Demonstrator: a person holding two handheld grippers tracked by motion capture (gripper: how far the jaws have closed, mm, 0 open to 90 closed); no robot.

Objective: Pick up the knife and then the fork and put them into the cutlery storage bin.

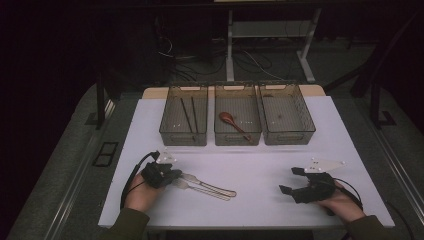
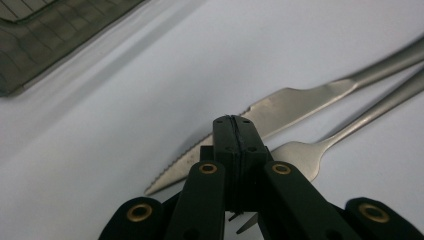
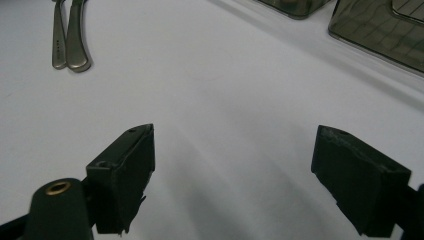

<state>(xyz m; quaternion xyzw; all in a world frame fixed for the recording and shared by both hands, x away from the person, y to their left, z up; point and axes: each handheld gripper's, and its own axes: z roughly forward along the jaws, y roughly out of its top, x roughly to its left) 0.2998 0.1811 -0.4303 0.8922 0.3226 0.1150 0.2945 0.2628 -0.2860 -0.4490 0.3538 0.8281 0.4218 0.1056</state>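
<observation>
The left gripper (image 2: pixel 234 131) has its jaws pressed flat together just above a serrated steel knife (image 2: pixel 280 107) and a matte steel fork (image 2: pixel 300 157), two slim pieces side by side, handles running away past the tips. The right gripper (image 3: pixel 235 165) sits well apart, jaws spread over bare white table (image 3: pixel 225 90).

three bins are set side by side at the far middle of the table (image 1: pixel 260 165): chopsticks (image 1: pixel 188 115) in the left bin (image 1: pixel 184 116), a spoon (image 1: pixel 233 123) in the middle bin (image 1: pixel 237 115). a knife (image 1: pixel 207 184) and fork (image 1: pixel 202 190) are laid side by side near left.
</observation>
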